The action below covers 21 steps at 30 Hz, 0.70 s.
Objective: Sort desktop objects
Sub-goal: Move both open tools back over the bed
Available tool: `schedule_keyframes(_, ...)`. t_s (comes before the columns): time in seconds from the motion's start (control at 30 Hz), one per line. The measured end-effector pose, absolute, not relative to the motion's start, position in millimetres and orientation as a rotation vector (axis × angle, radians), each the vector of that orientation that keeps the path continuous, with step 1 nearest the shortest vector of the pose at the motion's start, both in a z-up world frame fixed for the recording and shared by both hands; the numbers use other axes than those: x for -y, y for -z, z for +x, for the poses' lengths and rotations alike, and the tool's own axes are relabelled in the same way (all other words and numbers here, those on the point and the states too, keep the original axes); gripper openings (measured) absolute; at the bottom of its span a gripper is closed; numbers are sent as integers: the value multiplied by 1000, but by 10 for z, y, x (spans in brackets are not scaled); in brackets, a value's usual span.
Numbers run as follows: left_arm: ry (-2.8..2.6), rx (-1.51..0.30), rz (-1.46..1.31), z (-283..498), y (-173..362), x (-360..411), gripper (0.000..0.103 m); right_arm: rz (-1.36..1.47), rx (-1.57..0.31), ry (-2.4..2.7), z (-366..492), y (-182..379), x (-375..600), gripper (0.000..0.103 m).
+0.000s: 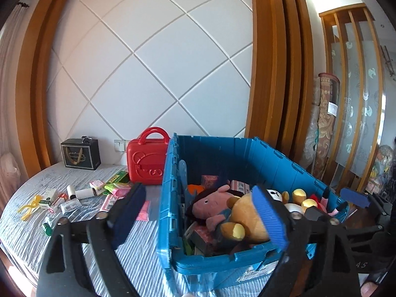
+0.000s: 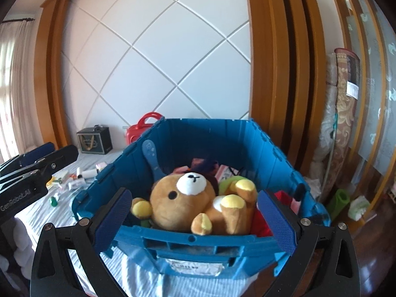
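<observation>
A blue plastic crate (image 1: pixel 170 198) (image 2: pixel 198 241) stands on a striped cloth and is full of toys. A brown bear plush (image 2: pixel 198 198) (image 1: pixel 247 212) lies on top of them, beside a pink pig plush (image 1: pixel 210 203). My left gripper (image 1: pixel 198 190) is open. Its jaws stand either side of the crate's left wall, with nothing pressed between them. My right gripper (image 2: pixel 195 194) is open in front of the crate's near wall, with the bear beyond its pads. Small boxes and white rolls (image 1: pixel 81 194) lie scattered on the cloth left of the crate.
A red carry case (image 1: pixel 147 160) and a black gift bag (image 1: pixel 80 154) stand at the back by the wall. A yellow clip (image 1: pixel 28 206) and a green bottle (image 1: pixel 47 227) lie at the left. Rolled rugs (image 2: pixel 344 113) lean at the right, beyond the cloth's edge.
</observation>
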<state>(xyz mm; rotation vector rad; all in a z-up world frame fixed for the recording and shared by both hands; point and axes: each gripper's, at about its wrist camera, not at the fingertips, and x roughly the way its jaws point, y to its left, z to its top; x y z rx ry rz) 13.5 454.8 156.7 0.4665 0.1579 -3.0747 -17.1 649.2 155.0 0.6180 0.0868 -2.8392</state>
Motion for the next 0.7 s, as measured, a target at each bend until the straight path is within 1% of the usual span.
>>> schedule_keyframes(0.17,3019,-142,494,191,-1488,-4094,92,582,-149,2813,-93,-1592,-6034,103)
schedule_keyframes(0.3,2979,-182,529,284,-1363,-3527,92,573,-158,2791,-38,-1599,-5564,103)
schedule_keyframes(0.57,2892,-220,647,529,-1021,-1985,89,570,-117,2745,69,-1546,-4274,103)
schedule_keyframes(0.7,2813,-179,672,633,-804,-1226,89,577,-106,2743,111,-1446,-3610,103)
